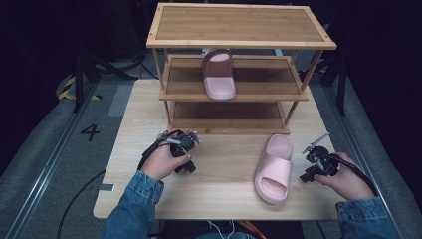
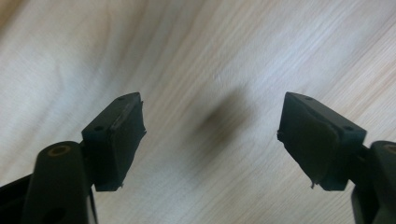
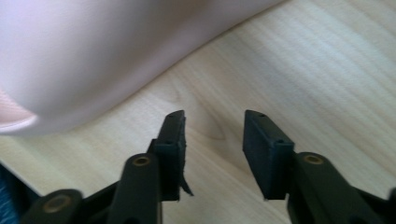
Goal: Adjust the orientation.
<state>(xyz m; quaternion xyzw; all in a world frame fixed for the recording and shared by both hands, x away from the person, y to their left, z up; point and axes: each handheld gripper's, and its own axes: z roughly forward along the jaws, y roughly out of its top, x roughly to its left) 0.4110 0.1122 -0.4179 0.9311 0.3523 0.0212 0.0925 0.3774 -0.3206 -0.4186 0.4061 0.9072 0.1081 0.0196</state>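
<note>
A: Reaching for the slide (image 1: 273,169) on the table (image 1: 219,184) looks like the step in hand. It lies near the front edge, right of middle, toe opening toward the person. Its mate (image 1: 218,73) already sits on the middle shelf of the rack (image 1: 234,94), left of centre.

B: And the grippers?

A: The right gripper (image 1: 309,164) sits just beside the slide's outer side, jaws apart with nothing between them; in the right gripper view bare wood shows in the gap (image 3: 212,154) and the pink sole fills the upper left. The left gripper (image 1: 186,152) is low over bare table, jaws spread wide and empty (image 2: 210,135).

B: How to do it well?

A: I'd turn the right gripper toward the strap or the side wall, and bring one pad inside the toe opening and one outside. Foam squashes, so grip firmly. Sliding in flat along the wood could just push it away.

B: Room to move?

A: The shelf has free space right of the mate. Watch the rack's right post and the top shelf overhead: the gap is low, so the slide should enter level. The table's front edge is near, so I'd lift before swinging.
</note>
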